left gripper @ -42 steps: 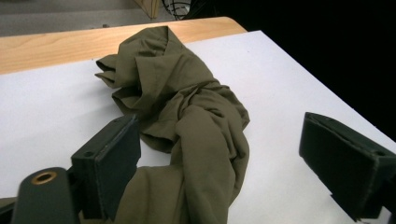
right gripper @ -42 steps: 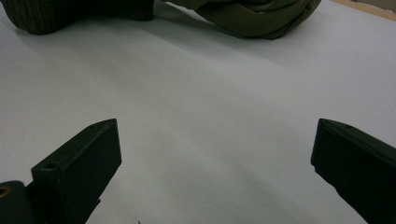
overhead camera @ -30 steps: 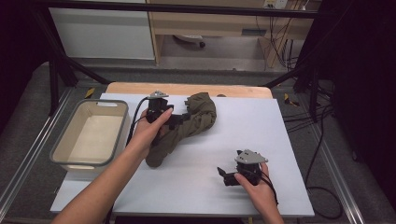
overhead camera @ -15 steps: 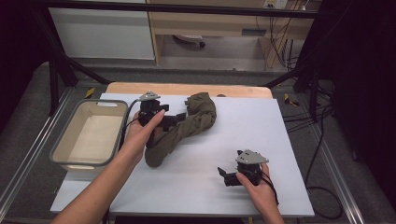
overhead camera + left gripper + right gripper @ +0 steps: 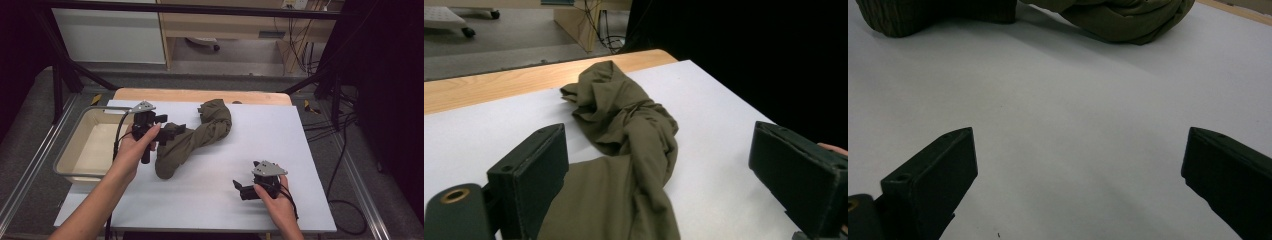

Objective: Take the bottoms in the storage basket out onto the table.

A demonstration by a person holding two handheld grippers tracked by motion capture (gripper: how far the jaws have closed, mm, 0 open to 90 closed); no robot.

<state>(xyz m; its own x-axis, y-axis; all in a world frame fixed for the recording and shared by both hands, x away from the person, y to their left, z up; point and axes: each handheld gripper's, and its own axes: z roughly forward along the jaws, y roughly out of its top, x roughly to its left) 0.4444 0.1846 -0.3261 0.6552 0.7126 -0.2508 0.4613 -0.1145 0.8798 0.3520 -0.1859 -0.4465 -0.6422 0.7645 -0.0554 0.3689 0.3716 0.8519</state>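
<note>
Left tongs (image 5: 172, 131) spread open over the soft, limp olive cloth (image 5: 197, 137); best pinched at its twisted six-o'clock end.

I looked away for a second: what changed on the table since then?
The left claw slid left along the cloth, toward the tub, and now sits open over the cloth's near stretch, holding nothing. The cloth, the tub and the right claw, open above the bare mat, stayed put.
</note>
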